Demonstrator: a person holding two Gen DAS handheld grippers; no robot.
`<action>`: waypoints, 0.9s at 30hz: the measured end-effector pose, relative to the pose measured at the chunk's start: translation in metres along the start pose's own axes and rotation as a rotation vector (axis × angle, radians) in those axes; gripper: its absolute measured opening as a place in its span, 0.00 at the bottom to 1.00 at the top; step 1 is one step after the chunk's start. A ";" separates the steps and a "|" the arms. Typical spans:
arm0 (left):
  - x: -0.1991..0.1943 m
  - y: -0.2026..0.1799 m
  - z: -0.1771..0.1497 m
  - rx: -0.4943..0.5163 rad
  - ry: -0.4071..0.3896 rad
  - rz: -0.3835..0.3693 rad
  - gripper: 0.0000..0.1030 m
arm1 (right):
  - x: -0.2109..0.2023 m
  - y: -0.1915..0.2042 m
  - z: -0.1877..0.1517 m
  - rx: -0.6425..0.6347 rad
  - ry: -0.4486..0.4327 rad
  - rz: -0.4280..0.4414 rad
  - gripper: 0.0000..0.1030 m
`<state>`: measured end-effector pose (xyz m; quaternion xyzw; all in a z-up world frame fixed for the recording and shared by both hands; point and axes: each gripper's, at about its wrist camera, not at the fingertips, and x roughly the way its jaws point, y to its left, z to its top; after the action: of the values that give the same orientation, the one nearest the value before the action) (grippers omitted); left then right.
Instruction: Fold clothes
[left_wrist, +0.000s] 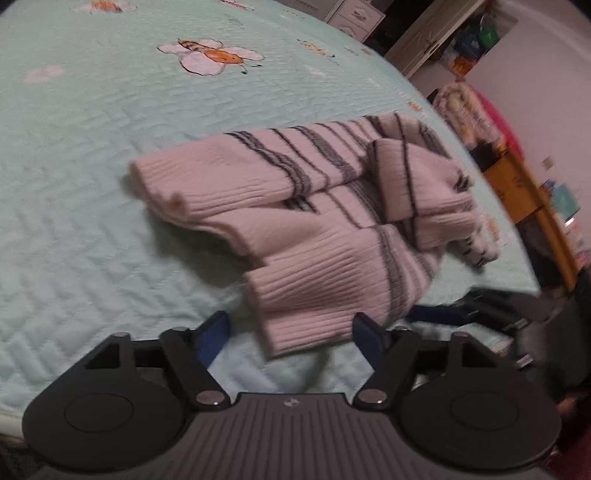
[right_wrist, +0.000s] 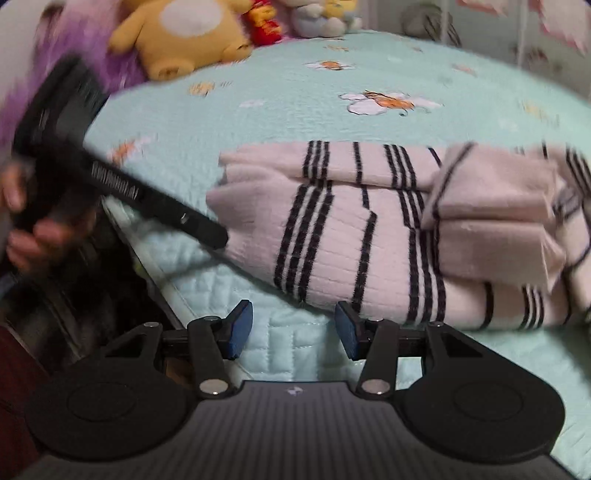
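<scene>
Pink sweater (left_wrist: 314, 206) with dark stripes lies folded in a loose bundle on the bed (left_wrist: 92, 184), on a mint quilt with bee prints. Left wrist view: left gripper (left_wrist: 290, 332) low at 6 o'clock, fingers (left_wrist: 212, 338) spread wide, sweater's ribbed hem hangs between them, pads not pressing it. Right gripper's dark fingers blurred at 4 o'clock by the bed edge. Right wrist view: right gripper (right_wrist: 293, 328) fingers apart, empty, just short of the sweater's near edge at 12 o'clock. Left gripper at 9 o'clock in a hand (right_wrist: 33, 229), tip beside the sweater. Yellow plush toy (right_wrist: 181, 33) at 11 o'clock.
</scene>
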<state>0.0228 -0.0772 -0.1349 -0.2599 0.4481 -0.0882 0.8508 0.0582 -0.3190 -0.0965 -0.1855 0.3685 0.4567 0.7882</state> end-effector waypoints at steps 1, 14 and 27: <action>0.001 0.003 0.001 -0.040 0.014 -0.033 0.60 | 0.003 -0.001 -0.002 -0.014 -0.002 -0.010 0.49; -0.057 0.026 -0.002 -0.235 0.028 0.154 0.29 | -0.021 -0.023 0.017 0.082 0.070 0.240 0.68; 0.003 -0.063 0.040 0.131 -0.001 0.188 0.43 | -0.071 -0.132 -0.004 0.537 -0.266 -0.155 0.68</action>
<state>0.0626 -0.1171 -0.0861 -0.1609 0.4635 -0.0370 0.8706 0.1480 -0.4305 -0.0516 0.0633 0.3543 0.3016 0.8829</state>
